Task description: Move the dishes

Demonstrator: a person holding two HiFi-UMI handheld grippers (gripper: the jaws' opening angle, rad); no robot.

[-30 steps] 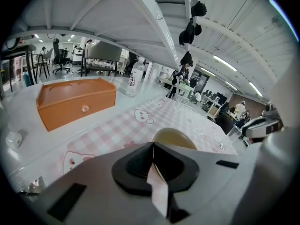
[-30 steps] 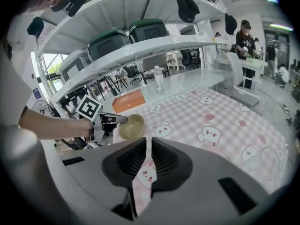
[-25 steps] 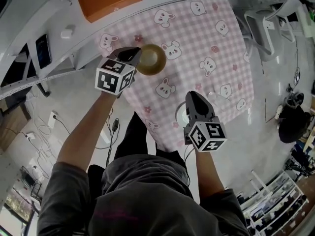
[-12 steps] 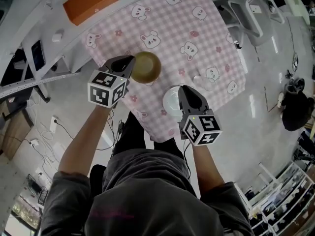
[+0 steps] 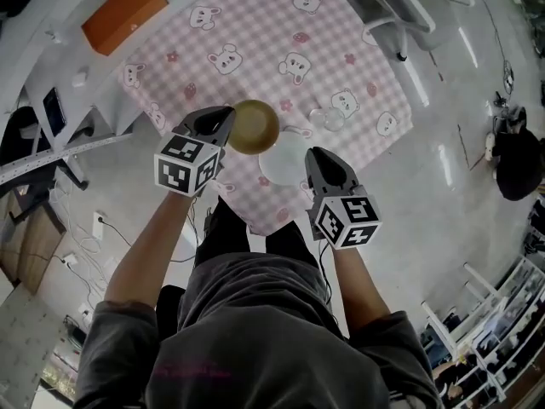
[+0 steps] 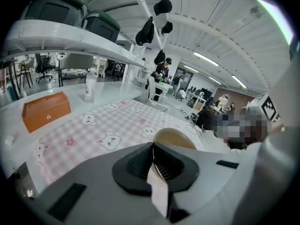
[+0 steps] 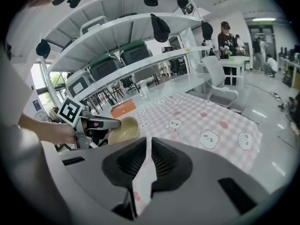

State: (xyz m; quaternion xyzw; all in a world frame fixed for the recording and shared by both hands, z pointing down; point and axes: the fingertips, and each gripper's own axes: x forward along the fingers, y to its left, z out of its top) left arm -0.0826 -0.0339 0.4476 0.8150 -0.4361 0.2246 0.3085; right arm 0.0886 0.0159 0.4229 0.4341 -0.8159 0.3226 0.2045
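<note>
Our left gripper [image 5: 223,124] pinches the rim of a round tan bowl [image 5: 255,126] just ahead of it; our right gripper [image 5: 317,162] pinches a round white plate [image 5: 281,160], possibly ceramic, we think.

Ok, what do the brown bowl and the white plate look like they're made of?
The brown bowl: smooth tan, soft sheen, thin rim, probably plastic or glazed ceramic. The white plate: thin, even white, likely plastic or melamine; ceramic can't be ruled out.

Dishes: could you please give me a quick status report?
Left tongs shut on bowl rim. Right tongs shut on plate rim. Both over near edge of cloth. Glassware beyond plate, apart.
</note>
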